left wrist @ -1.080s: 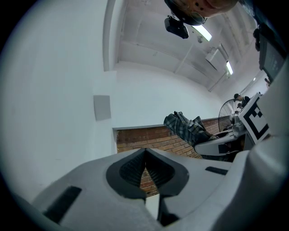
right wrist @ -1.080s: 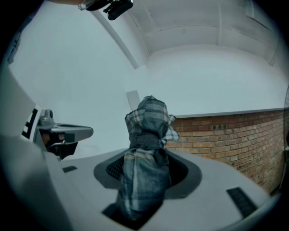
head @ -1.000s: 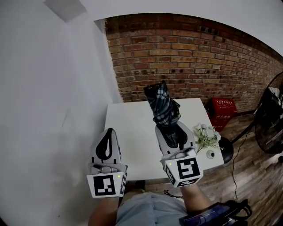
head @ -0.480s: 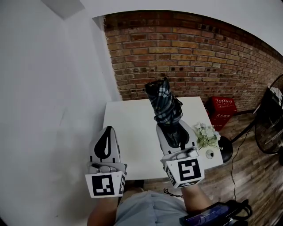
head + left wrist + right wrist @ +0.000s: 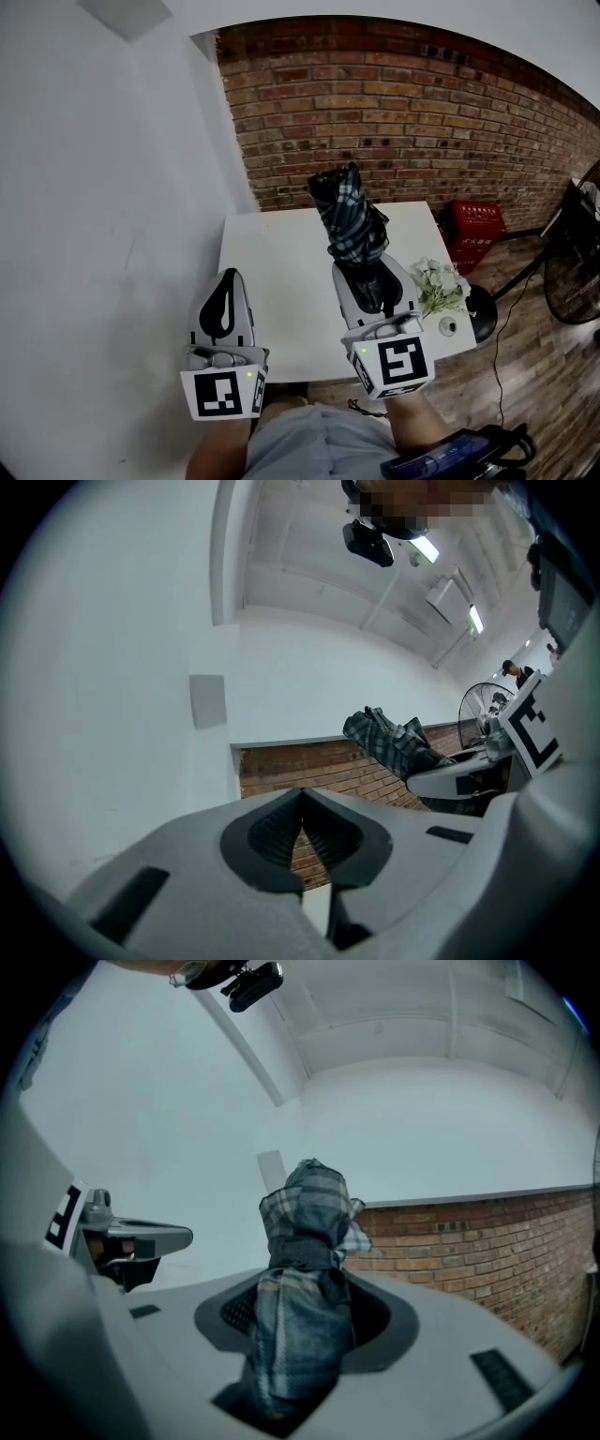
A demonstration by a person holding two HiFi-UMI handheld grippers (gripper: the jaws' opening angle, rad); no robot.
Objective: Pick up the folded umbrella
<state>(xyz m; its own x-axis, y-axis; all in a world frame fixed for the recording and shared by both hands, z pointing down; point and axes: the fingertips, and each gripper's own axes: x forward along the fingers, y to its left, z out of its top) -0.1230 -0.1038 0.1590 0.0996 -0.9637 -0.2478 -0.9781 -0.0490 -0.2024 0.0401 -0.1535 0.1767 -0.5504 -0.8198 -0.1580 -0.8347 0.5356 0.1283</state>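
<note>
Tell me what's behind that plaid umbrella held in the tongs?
A red brick wall stands behind the folded umbrella, past the white table's far edge. The patch of wall and tabletop straight behind its fabric is covered.

The white table (image 5: pixel 281 272) is seen bare over its left and middle parts, and room to pass is offered there. Its right front corner is taken up by a bunch of white flowers (image 5: pixel 439 286) and a small white object (image 5: pixel 448 326) near the edge. The far side is closed off by the brick wall (image 5: pixel 403 112), the left side by the white wall (image 5: pixel 94 234). The air above the table's right half is filled by the folded umbrella (image 5: pixel 349 220), clamped upright in the right tool (image 5: pixel 372 272). The left tool (image 5: pixel 231 277), jaws together, is parted from it by an open gap. The floor to the right is occupied by a red crate (image 5: pixel 478 225) and a fan (image 5: pixel 574 281).
</note>
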